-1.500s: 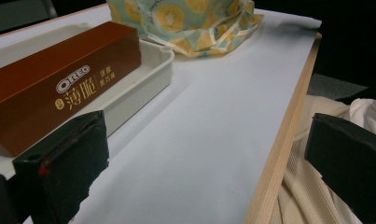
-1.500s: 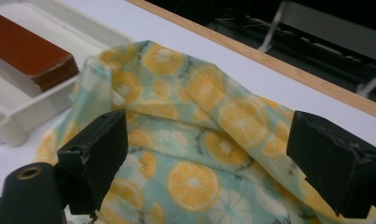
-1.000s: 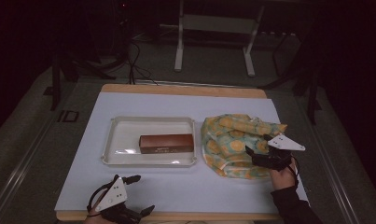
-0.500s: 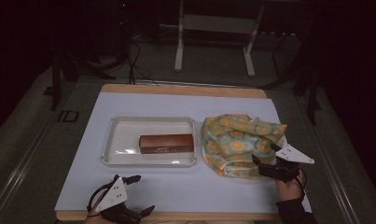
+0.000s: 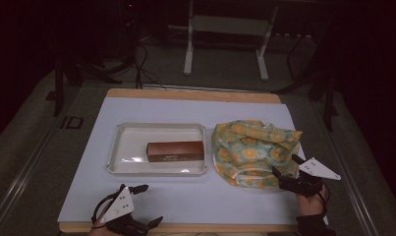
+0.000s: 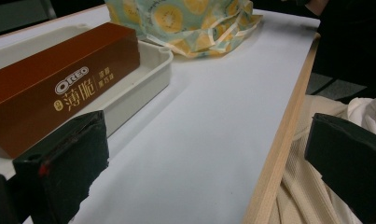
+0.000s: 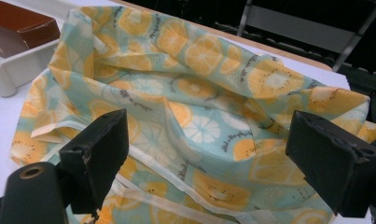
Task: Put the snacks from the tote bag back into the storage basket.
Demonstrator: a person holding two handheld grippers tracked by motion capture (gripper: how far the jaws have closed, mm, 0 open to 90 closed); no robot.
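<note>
black jaws, grey three-cornered plates, black cables

The crumpled fabric bag printed with orange and yellow citrus slices on pale green (image 5: 252,152) lies on the right half of the white table top, just beside the right end of the shallow white plastic tray (image 5: 131,147). It is slack and flattened, its cloth thrown into soft folds, with cream-coloured trim running along its near edge. In the right gripper view the bag (image 7: 199,112) spreads wide, the trim curling across its lower part.

The long brown cardboard Oreo biscuit box (image 5: 175,151) lies flat inside the tray, at its right end, lengthwise along the tray. In the left gripper view the box (image 6: 59,88) shows white lettering on its side.
</note>
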